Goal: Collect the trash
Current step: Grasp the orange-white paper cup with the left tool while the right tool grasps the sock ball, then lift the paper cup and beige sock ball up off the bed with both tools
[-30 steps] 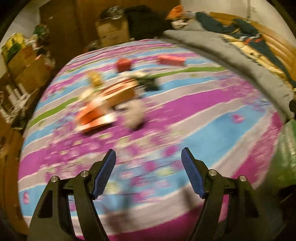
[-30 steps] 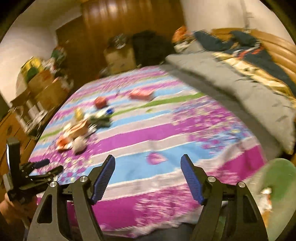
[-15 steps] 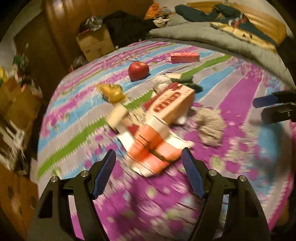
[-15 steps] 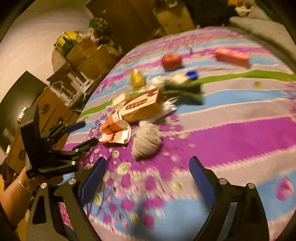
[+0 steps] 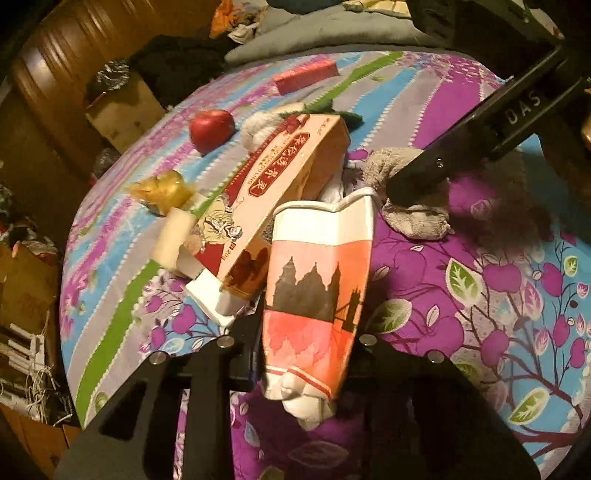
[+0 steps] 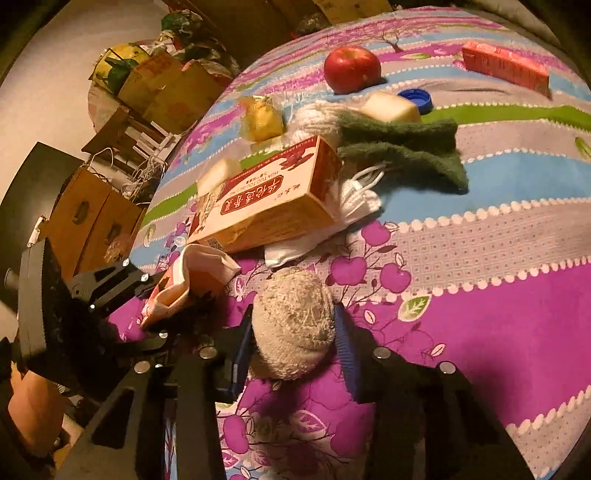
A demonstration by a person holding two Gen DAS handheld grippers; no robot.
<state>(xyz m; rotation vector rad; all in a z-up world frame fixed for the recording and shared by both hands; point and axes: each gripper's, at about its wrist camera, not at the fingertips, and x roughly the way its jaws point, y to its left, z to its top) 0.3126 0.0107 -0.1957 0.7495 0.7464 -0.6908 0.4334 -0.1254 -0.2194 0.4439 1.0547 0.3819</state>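
My left gripper [image 5: 308, 354] is shut on a crushed orange-and-white paper cup [image 5: 317, 291], which also shows in the right wrist view [image 6: 184, 280]. My right gripper [image 6: 295, 332] is closed around a grey balled sock [image 6: 295, 321], which also shows in the left wrist view [image 5: 413, 206]. A beige-and-red carton [image 5: 280, 184] lies just beyond the cup, on the flowered bedspread [image 5: 480, 295]. A yellow wrapper [image 6: 262, 118], white mask [image 6: 354, 199] and blue bottle cap [image 6: 417, 98] lie among the pile.
A red apple [image 6: 352, 68], a red box [image 6: 506, 68] and green socks [image 6: 402, 147] lie farther back. Cardboard boxes [image 6: 162, 85] and a wooden cabinet [image 6: 92, 221] stand left of the bed. A grey blanket [image 5: 332, 33] lies at the far side.
Both grippers moved forward into the pile. The left one closed on the paper cup, the right one closed around the grey sock.
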